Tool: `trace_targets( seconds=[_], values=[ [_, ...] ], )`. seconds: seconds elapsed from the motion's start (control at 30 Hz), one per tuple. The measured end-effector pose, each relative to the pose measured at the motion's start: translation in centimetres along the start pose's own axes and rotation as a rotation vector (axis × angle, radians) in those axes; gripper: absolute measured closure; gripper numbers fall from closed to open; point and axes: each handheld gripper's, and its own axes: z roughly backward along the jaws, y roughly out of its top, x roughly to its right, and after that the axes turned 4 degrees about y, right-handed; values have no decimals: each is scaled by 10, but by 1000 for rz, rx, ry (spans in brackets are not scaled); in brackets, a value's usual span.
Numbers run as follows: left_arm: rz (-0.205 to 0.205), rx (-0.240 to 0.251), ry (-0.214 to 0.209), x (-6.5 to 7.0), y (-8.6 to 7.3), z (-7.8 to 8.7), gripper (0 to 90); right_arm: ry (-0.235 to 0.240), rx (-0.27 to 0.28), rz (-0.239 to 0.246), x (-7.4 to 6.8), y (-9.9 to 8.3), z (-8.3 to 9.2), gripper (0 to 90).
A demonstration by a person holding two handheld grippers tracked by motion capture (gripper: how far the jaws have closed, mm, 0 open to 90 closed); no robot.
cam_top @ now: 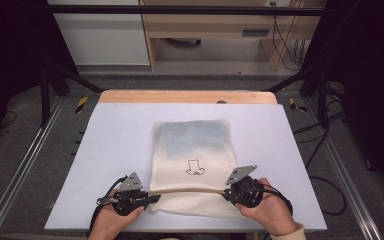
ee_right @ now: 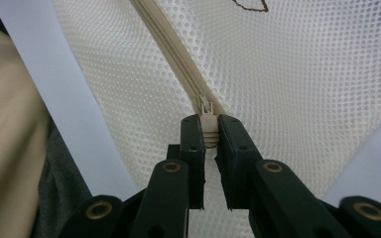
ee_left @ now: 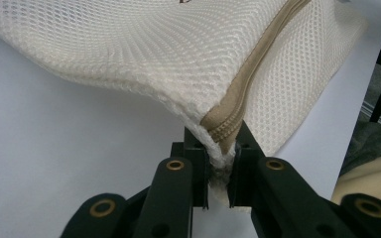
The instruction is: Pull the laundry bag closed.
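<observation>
A cream mesh bag (cam_top: pixel 192 165) lies near the table's (cam_top: pixel 105 150) near edge. The left gripper (ee_left: pixel 222 151) clamps the zipper's (cam_top: pixel 187 190) left end to anchor it, while the right gripper (ee_right: pixel 209 134) pinches the zipper pull (ee_right: pixel 208 130), likely ready to slide it.

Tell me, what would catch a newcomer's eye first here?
Probably the cream mesh bag lying on the white table, with a small outline drawing on its front. At its near edge, the left gripper pinches the bag's corner, while the right gripper clamps the zipper pull of the beige zipper stretched between them.
</observation>
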Motion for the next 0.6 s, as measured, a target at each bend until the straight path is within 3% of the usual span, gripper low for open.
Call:
trace_targets(
  seconds=[0.6],
  values=[
    [7, 9, -1, -1, 1, 1, 816, -1, 25, -16, 2, -6, 5, 820]
  ],
)
